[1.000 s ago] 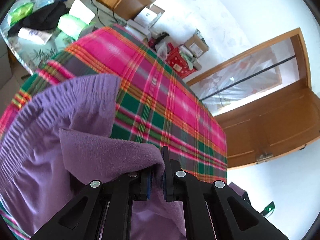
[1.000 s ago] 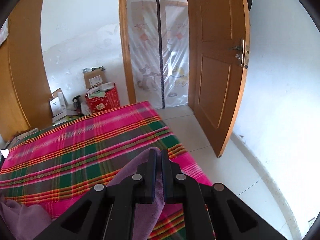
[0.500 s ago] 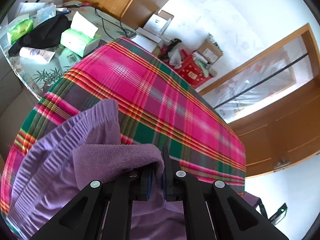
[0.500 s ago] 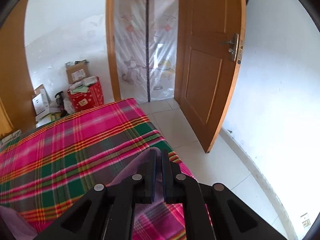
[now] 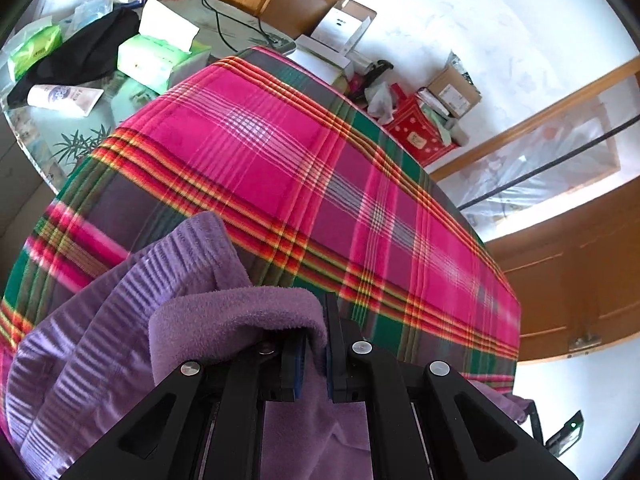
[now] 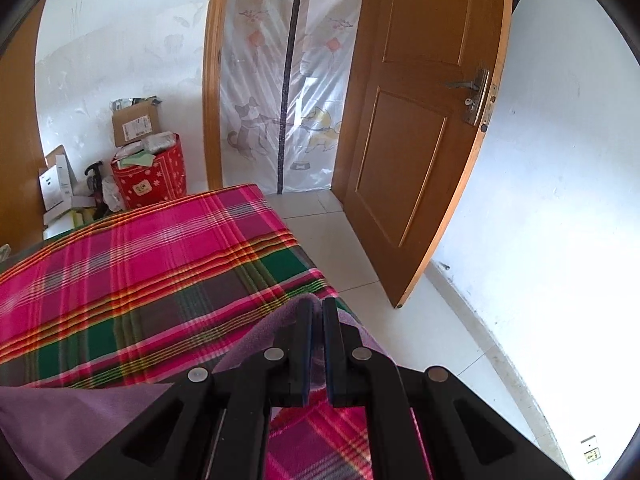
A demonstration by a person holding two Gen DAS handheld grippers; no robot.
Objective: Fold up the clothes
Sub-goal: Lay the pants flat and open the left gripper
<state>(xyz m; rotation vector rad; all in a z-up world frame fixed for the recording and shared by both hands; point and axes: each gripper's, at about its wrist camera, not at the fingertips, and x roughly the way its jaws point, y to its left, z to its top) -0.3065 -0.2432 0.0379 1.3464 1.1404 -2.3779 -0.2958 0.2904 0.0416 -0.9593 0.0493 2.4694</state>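
The left gripper (image 5: 314,344) is clamped tight on a fleecy purple fold of the garment (image 5: 120,320), whose ribbed body slumps to its left and lies on the plaid bed (image 5: 280,168). Beyond the bed's far left corner a cluttered table (image 5: 60,132) carries a tissue box (image 5: 160,56) and a tube (image 5: 64,96), well apart from the work. The right gripper (image 6: 316,344) is likewise pinched shut on a purple edge of the same garment, near the bed's right side above the tiled floor (image 6: 360,248), with the open door (image 6: 420,120) beyond. The step in hand looks like carrying a held edge across the bed to lay a fold. To do it well, both grippers should travel together at matching height, keeping the cloth between them taut but not stretched, so the edge lands straight. Whether the span between them is smooth is hard to judge, since neither view shows it. Lower before releasing, and keep the right corner from sliding off the bed.
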